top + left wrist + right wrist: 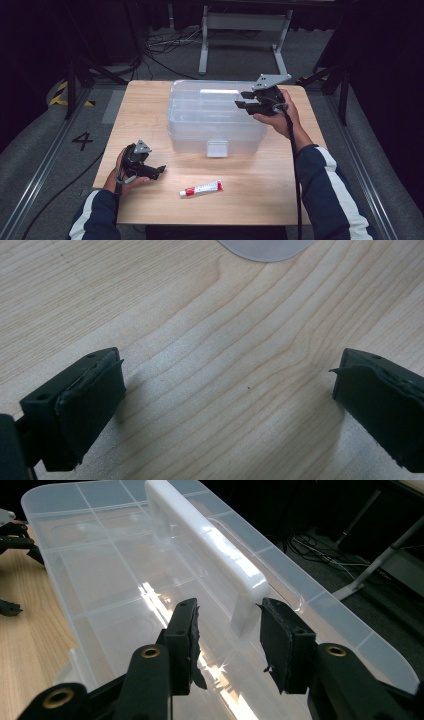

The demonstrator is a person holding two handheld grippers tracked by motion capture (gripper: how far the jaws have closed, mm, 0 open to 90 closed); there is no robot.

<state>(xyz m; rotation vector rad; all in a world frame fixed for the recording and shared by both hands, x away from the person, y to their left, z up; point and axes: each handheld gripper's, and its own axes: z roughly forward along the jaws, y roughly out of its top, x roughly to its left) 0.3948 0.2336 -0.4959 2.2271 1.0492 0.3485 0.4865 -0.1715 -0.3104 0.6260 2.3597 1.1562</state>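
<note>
Right gripper point(227, 640): jaws part-spread, straddling the box handle point(210, 545) end, apparently not yet pinching.
Advice: centre the handle, then squeeze.

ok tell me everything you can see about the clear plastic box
The box is a see-through, frosted plastic tub with rounded corners, standing upright at the back middle of the wooden table. Its lid is on, moulded in a grid of squares, with a white handle lying along the top and a white latch on the front wall. Nothing can be made out inside. The right gripper hovers at its right end, jaws apart either side of the handle's end, not pressing it.
</note>
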